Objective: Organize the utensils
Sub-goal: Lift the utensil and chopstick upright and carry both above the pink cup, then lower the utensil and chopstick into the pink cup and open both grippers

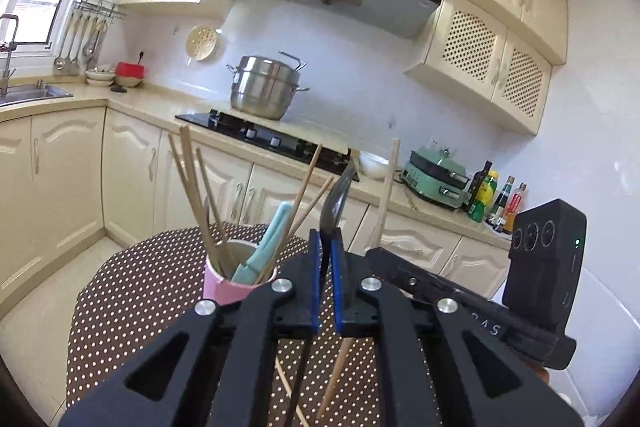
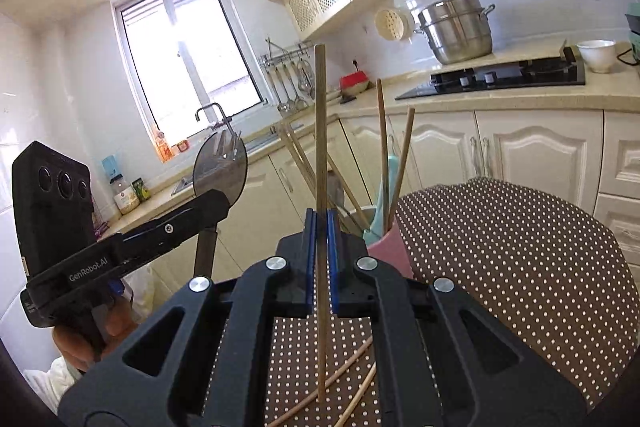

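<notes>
The left gripper [image 1: 327, 247] has its fingers [image 1: 316, 259] clenched on a dark spoon [image 1: 338, 199], bowl upward, above the dotted surface [image 1: 132, 291]; the right gripper [image 2: 320, 227] grips an upright chopstick [image 2: 320, 115] between nearly closed fingers [image 2: 333, 239]; a pink cup [image 1: 224, 285] on the surface holds more chopsticks; loose chopsticks [image 2: 340, 383] lie on the surface below the right gripper.

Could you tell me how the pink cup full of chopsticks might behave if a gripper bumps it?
The pink cup is probably top-heavy: long wooden chopsticks lean well above its rim, so it may tip. It looks light, so it could also slide on the dotted tablecloth.
</notes>
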`<state>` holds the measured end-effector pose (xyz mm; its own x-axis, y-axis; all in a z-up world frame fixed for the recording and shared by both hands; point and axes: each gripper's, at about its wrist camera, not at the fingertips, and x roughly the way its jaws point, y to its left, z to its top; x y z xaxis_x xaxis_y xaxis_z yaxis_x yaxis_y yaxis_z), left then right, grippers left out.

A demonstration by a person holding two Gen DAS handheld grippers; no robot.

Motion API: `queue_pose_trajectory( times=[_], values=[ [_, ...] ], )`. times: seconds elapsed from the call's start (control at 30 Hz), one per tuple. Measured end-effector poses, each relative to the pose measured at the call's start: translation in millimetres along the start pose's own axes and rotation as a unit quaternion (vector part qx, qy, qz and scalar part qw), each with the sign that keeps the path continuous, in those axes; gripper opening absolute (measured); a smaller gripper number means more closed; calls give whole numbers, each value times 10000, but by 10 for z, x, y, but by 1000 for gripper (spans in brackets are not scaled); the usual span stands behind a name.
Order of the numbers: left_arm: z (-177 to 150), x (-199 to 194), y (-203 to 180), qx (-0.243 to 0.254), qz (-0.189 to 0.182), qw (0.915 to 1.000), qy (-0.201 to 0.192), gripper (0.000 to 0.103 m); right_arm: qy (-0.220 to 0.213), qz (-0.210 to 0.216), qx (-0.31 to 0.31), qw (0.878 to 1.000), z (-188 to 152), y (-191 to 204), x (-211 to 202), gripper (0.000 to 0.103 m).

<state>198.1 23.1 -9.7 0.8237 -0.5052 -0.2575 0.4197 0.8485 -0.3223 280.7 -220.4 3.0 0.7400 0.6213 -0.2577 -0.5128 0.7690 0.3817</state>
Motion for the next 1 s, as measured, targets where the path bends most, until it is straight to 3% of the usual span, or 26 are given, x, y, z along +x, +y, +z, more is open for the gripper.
queue_pose_trajectory(
  times=[0.33, 0.67, 1.0],
  values=[
    [211, 135, -3, 111, -525, 9950, -847, 5, -573, -50, -416, 9975, 222, 155, 119, 6],
    [350, 504, 173, -158, -632, 9893, -1309, 5, -1055, -115, -485, 9932, 524, 36, 290, 6],
    [285, 998, 464, -396, -493, 9878, -1423, 5, -1316, -253, -680, 9887, 670, -21, 534, 6]
  ],
)
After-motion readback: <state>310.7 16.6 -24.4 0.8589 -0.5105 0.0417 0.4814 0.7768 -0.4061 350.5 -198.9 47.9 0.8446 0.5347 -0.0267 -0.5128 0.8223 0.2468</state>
